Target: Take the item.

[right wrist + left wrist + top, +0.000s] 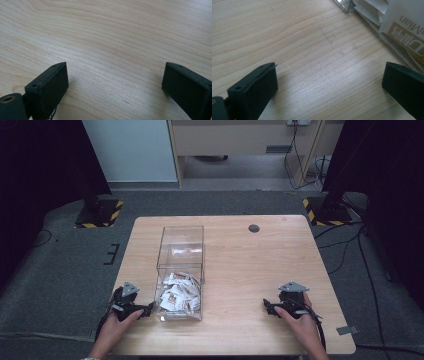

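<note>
A clear plastic box (181,251) stands on the wooden table (240,265), left of centre, its long side running away from me. Several white and tan sachets (179,292) lie heaped in its near end; the far end holds almost nothing. My left gripper (148,310) rests on the table just left of the box's near corner, jaws wide open over bare wood (329,75); the box wall and a sachet (404,27) sit just beyond its right jaw. My right gripper (268,306) rests near the table's front right, open, with only wood between its jaws (115,75).
A dark round grommet (254,228) sits in the table near the far edge. Bare wood stretches between the box and my right gripper. Black stands with yellow-striped bases (99,213) rise on the floor beyond both far corners, with cables (350,240) at the right.
</note>
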### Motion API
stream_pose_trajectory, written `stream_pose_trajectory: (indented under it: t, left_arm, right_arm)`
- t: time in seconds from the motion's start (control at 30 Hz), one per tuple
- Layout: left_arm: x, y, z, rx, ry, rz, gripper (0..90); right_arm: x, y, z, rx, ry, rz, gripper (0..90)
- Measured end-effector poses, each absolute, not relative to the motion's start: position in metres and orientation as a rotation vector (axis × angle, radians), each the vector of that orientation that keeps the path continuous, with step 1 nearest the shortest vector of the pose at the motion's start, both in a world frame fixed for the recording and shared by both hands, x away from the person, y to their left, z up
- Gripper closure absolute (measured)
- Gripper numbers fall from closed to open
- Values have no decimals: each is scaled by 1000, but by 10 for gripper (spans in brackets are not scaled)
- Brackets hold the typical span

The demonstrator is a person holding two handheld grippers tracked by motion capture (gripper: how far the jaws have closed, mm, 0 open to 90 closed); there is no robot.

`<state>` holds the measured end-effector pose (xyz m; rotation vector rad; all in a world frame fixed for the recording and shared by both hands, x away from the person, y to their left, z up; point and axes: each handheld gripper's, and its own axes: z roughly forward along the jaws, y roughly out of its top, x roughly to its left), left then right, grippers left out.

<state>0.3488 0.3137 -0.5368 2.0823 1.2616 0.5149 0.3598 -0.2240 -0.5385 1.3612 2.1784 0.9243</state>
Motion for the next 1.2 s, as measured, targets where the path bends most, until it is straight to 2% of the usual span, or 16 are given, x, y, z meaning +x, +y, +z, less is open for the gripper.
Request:
stream_pose_trajectory:
  t: [0.43,1.2]
  left_arm:
    - [349,314,-537,2082,1262,515,0]
    - [349,314,-537,2083,1262,515,0]
  right_arm:
    - [358,-222,-535,1382,2196,968,75]
    - [357,-188,-489,1226,2273,1039,175]
